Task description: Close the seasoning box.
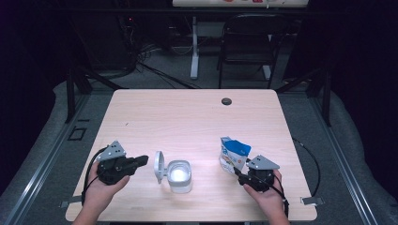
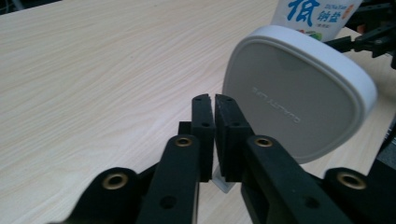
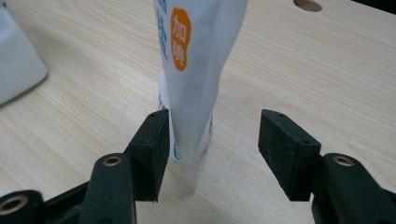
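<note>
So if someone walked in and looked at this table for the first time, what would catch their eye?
Probably the white container near the table's front edge, its hinged lid standing open on the left. Next, the blue and white bag standing upright to its right, with the right gripper set around its lower edge, jaws open. The left gripper, jaws shut with nothing between them, sits just beside the lid.

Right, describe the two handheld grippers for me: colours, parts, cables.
Both are black. The left gripper and right gripper each carry a grey three-cornered plate on top and trail a black cable. The jaws are flat black rectangular blocks on linkage arms with brass-coloured pivot bushings. The forearms are bare; no sleeves show.
</note>
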Available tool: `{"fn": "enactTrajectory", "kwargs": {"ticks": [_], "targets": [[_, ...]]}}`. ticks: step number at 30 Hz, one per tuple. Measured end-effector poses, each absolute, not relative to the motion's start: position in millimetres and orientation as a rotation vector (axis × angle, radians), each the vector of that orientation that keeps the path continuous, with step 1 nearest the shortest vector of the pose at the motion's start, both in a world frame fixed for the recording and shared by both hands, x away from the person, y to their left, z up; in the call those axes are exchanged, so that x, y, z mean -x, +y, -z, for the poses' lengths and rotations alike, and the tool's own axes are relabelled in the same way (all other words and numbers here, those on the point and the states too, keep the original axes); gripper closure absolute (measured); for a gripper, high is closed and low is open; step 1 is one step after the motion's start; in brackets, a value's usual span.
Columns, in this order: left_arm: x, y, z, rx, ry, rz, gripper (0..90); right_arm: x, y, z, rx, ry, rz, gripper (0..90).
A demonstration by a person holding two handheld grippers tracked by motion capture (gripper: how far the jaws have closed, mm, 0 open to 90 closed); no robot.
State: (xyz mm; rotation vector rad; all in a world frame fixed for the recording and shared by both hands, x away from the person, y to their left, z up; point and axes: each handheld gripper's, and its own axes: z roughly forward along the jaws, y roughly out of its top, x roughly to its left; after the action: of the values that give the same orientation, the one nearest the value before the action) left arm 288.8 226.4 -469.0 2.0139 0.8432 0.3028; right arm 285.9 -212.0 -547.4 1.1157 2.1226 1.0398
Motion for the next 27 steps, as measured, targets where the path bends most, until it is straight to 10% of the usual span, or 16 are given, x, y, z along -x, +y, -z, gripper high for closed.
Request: {"fn": "enactTrajectory", "kwargs": {"ticks": [27], "targets": [[-277.6,210.6,458.0,-2.05,0.748,-0.278,90.0,-286.8,-213.0,549.3,-1.121,2.13,-1.037,42.7]]}}
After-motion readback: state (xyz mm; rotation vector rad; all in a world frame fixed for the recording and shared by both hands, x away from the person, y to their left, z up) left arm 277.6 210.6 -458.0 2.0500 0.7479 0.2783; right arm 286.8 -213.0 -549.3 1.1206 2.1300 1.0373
